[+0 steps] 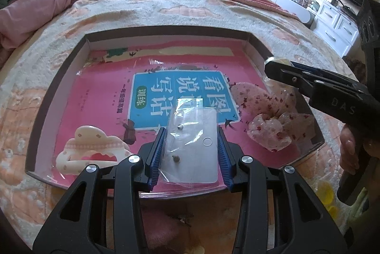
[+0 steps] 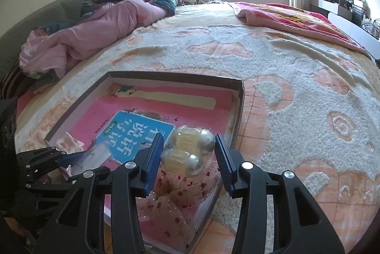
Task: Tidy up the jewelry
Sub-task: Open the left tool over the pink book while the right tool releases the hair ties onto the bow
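Holding, left gripper [image 1: 191, 154]: its blue pads were clamped on the two long edges of a clear earring packet [image 1: 193, 147], carried low over the near part of the box lid [image 1: 57, 85]
Packet, handling: it looked feather-light, thin and slippery, a stiff card in crinkly film with two small studs on it; taking it by the edges, as here, seemed the safest hold, since squeezing harder would likely buckle it
Holding, right gripper [image 2: 188, 154]: its jaws were clamped on a clear pouch of round earrings [image 2: 190, 149], two pale and silvery globes sealed in plastic, hanging over the right side of the box lid
Pouch, handling: it looked light, smooth and rounded, so I judged it apt to squirt out of flat pads; a hold across the widest part of the globes seemed best
Inside the box lid, right: a crumpled floral gauze bag [image 1: 268, 116] lay soft and loose straight beneath the pouch, likely to snag or shift if pressed
Inside the box lid, near left: a cream hair claw [image 1: 90, 149] lay flat, apart from the packet
Floor of the box lid: a pink workbook [image 1: 152, 92] under glossy film covered it, slick enough to let things slide
Around the box lid: a fluffy bedspread [image 2: 296, 78] bore it, an uneven footing
Beyond the box lid: a pink quilt [image 2: 99, 26] lay bunched far left, well apart and in nobody's way
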The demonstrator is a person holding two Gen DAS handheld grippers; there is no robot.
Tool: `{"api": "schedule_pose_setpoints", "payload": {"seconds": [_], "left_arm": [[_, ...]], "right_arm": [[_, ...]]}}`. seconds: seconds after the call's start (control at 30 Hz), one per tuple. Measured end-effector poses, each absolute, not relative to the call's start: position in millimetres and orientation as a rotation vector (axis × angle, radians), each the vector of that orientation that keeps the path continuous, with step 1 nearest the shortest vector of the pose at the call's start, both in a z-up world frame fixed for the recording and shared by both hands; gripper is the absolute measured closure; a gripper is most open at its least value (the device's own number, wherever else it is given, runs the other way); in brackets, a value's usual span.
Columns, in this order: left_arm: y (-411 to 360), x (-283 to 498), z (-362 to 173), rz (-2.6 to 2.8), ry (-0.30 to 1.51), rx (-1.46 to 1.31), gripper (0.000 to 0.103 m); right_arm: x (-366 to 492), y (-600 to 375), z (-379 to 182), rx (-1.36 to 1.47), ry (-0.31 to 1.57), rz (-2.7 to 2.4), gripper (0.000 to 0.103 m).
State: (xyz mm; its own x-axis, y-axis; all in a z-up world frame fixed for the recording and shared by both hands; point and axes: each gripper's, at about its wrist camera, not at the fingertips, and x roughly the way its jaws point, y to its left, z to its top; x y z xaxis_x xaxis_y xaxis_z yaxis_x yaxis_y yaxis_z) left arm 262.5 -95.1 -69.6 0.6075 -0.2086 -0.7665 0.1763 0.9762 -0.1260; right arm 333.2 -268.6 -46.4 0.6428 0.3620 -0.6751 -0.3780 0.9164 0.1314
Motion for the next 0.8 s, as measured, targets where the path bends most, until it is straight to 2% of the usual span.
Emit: {"api": "schedule_pose_setpoints", "payload": {"seconds": [0.3,0.5,0.8], "left_arm": [[-94.4,263.2,-70.7,-0.219,0.895,-0.04,0.069],[-94.5,259.7,-67.6,-0.225,0.885,-0.04,0.063],[-94.5,250.6,-63.3,-0.227,0.862,-0.042,0.052]], "right_arm": [[337.1,-265.5,-56.4,-0.041,0.784,0.412,0.06],[335.1,-264.4,-57.2,-0.05,0.781,0.41,0.059],[331.4,-266.8,-52.7,-0.024,0.772,0.416,0.046]]}}
